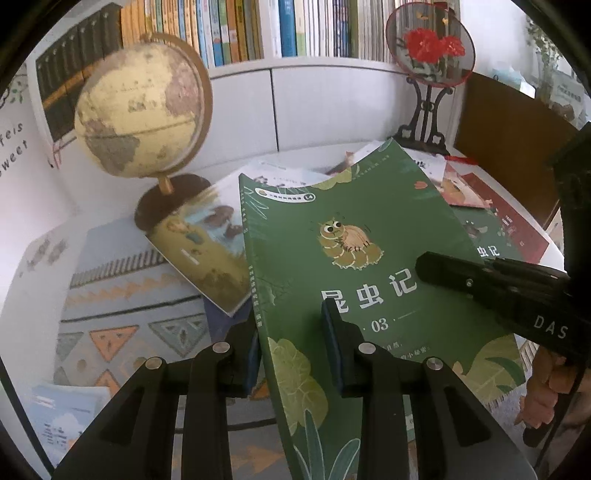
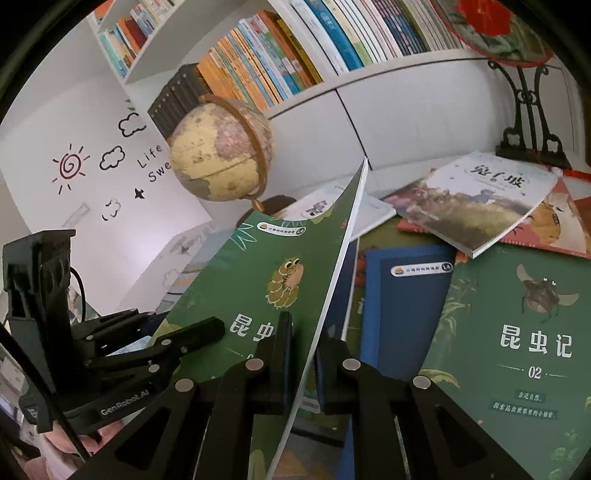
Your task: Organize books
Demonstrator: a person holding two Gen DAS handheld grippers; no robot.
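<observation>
A green book with a cartoon insect and "03" on its cover is lifted and tilted above the table. My left gripper is shut on its lower edge, near the spine. My right gripper clamps the book's right edge. In the right wrist view the same green book runs edge-on between the pads of my right gripper, which is shut on it. My left gripper grips it from the left. Under it lie a green book "02", a blue book and a white picture book.
A globe stands at the back left of the white table, beside a picture book. A round fan on a black stand is at the back right. A full bookshelf runs behind. A patterned rug lies below.
</observation>
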